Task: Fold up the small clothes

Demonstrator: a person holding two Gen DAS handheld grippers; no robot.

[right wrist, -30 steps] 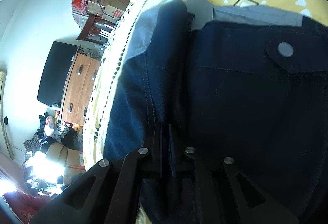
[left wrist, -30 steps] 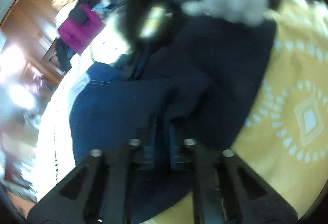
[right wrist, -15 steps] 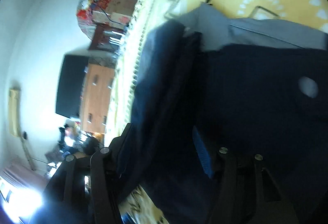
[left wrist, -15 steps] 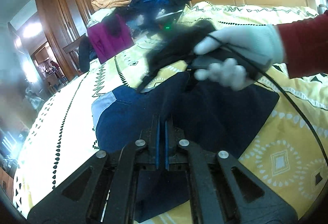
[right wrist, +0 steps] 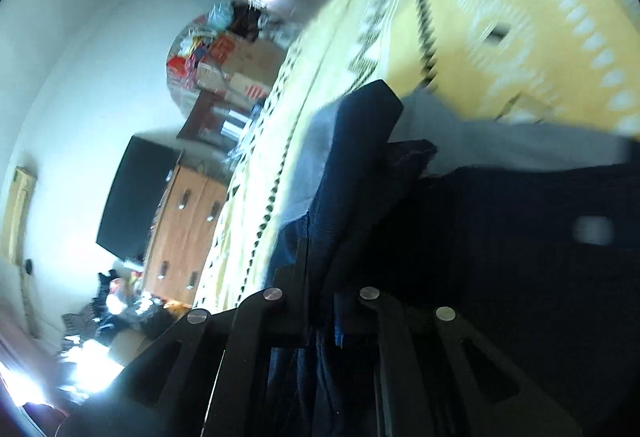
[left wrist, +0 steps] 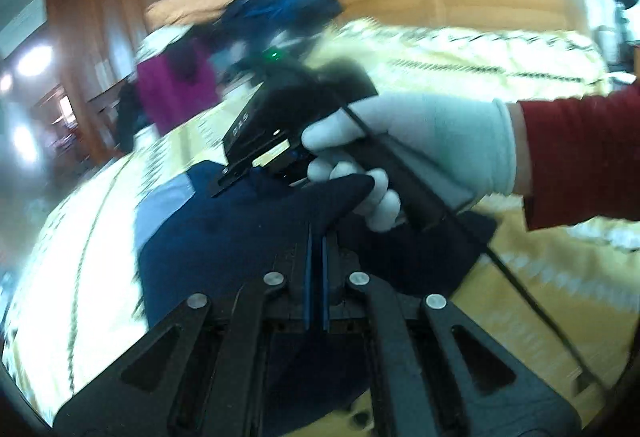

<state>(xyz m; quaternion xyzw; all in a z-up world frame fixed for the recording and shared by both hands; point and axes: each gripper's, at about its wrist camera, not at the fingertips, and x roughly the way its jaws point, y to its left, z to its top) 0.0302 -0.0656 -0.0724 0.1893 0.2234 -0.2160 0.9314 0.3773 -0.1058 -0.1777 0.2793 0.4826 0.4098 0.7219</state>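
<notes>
Navy shorts on yellow bedspread — both tongs pinching cloth.

A white knit glove covers the person's right hand beneath a dark red sleeve at three o'clock. Both grippers are matte black with silver round screws; the left gripper shows blue-edged finger pads, and a black cable trails toward five o'clock.
</notes>
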